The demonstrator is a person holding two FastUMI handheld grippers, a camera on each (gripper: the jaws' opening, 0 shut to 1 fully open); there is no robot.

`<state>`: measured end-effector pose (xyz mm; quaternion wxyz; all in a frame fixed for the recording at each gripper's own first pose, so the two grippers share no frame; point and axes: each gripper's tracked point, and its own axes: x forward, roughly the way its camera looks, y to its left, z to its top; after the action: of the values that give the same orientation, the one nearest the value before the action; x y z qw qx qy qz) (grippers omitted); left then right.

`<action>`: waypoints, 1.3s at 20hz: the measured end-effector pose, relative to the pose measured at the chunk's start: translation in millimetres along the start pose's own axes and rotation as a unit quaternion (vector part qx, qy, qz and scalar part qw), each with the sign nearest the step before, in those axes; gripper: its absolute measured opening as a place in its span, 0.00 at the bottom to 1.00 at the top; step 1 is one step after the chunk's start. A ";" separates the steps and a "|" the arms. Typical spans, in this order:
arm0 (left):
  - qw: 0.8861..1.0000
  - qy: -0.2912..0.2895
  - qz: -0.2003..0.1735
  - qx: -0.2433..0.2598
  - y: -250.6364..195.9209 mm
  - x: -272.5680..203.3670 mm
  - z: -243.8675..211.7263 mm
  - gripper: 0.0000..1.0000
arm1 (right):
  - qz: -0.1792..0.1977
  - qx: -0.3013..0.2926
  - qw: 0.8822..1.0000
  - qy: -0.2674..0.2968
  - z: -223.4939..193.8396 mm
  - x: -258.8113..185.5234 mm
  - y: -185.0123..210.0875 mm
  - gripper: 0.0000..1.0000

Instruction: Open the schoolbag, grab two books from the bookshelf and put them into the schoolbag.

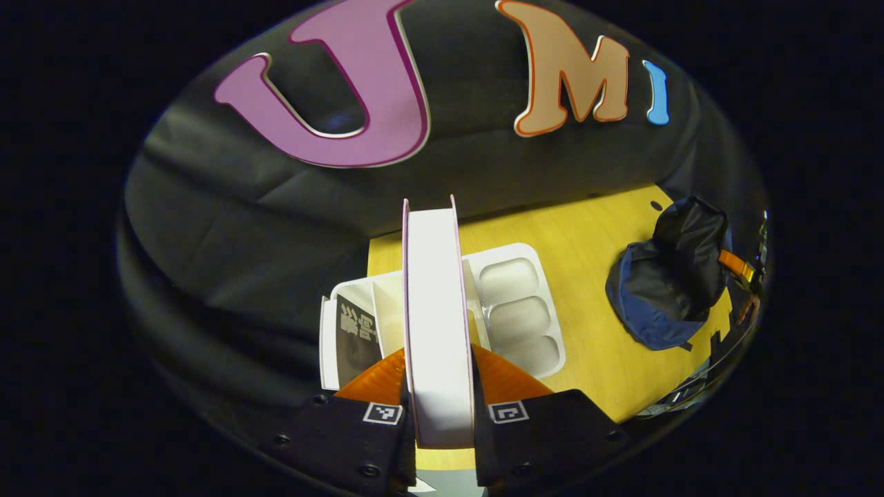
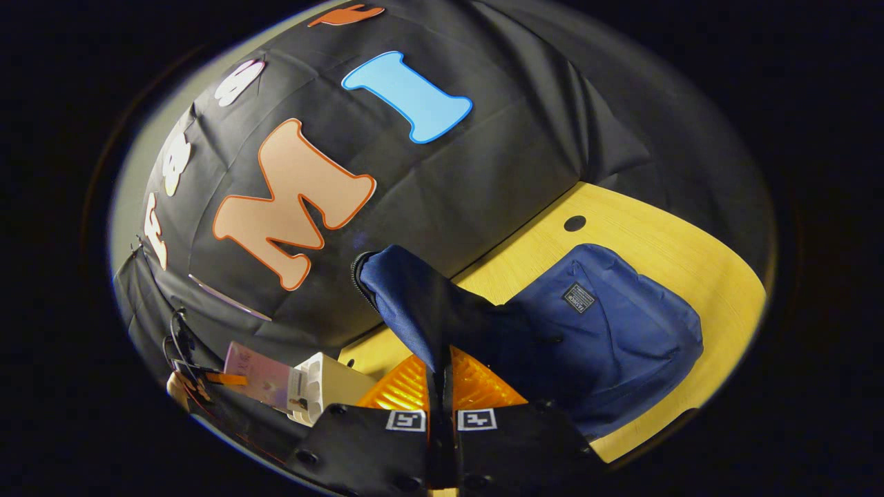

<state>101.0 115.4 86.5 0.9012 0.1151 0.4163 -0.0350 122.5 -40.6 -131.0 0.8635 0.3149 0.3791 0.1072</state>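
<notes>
My left gripper is shut on a thick book with pink covers, holding it upright, page edge toward me, just above the white bookshelf. A second book with a grey cover stands in the shelf's left slot. The dark blue schoolbag lies on the table to the right. In the right gripper view, my right gripper is shut on the raised flap of the schoolbag, which stands up from the bag. The pink book and the bookshelf sit at lower left.
A yellow wooden table carries the bag and the shelf, with a round cable hole near its back edge. The shelf's right side has three shallow recesses. Black cloth wall closes the back. A hand holds the far gripper.
</notes>
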 end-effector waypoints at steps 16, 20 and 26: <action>0.909 -0.038 -0.245 -0.336 -77.5 -51.0 -10.3 0.28 | -0.012 -0.003 1.000 -0.002 3.8 -2.5 0.7 0.03; 0.867 -0.056 -0.306 -0.390 -107.8 -44.7 -2.8 0.29 | -0.011 0.003 1.000 -0.002 2.2 -1.1 0.4 0.03; 0.820 -0.070 -0.345 -0.451 -149.3 0.7 -10.1 0.28 | -0.009 0.016 1.000 -0.007 2.4 -1.3 -3.4 0.03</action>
<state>70.3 -27.2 53.0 0.8081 -0.4584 0.3338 -0.1598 123.2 -44.9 -131.1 0.8619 0.3262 0.3773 0.0913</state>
